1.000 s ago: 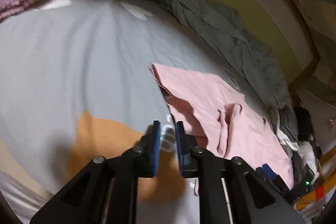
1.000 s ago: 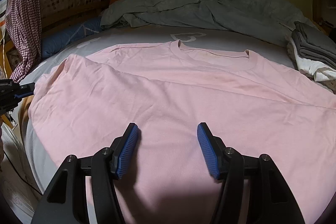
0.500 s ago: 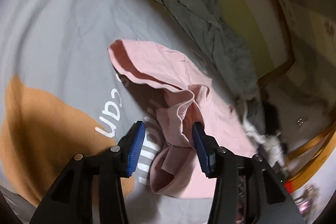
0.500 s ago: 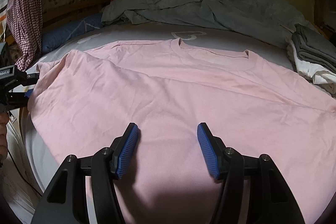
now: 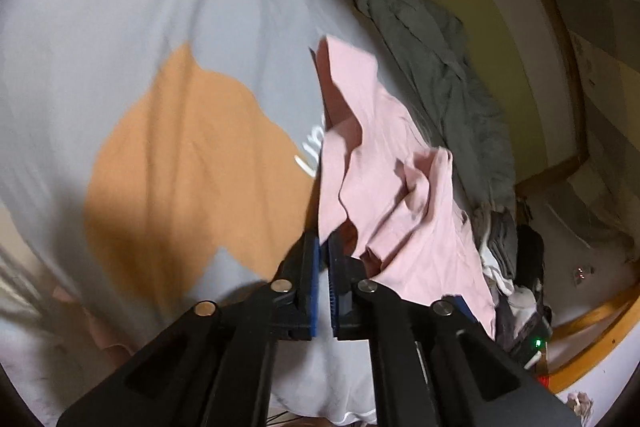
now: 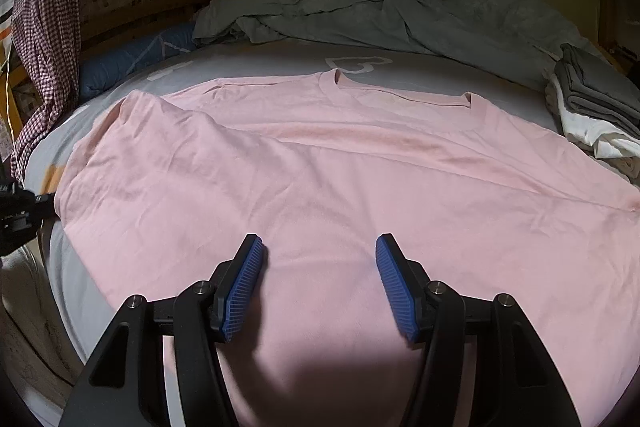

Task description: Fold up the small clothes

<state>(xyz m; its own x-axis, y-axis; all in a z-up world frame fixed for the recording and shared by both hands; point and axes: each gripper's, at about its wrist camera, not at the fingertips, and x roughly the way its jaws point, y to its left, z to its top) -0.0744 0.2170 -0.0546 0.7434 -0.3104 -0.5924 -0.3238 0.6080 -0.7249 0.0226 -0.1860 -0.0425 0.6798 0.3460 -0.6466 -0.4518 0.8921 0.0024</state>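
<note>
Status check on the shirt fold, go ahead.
Left tongs closing on the pink shirt edge, fabric between the pads. Right tongs open, hovering over the shirt's middle. Grey blanket and folded stack lie clear of the shirt.

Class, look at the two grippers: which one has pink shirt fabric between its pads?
The left gripper: its jaws are closing on an edge of the pink shirt. The right gripper hangs open above the shirt.

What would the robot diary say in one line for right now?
left gripper: closing on pink T-shirt edge | right gripper: open above shirt | phase: starting fold
</note>
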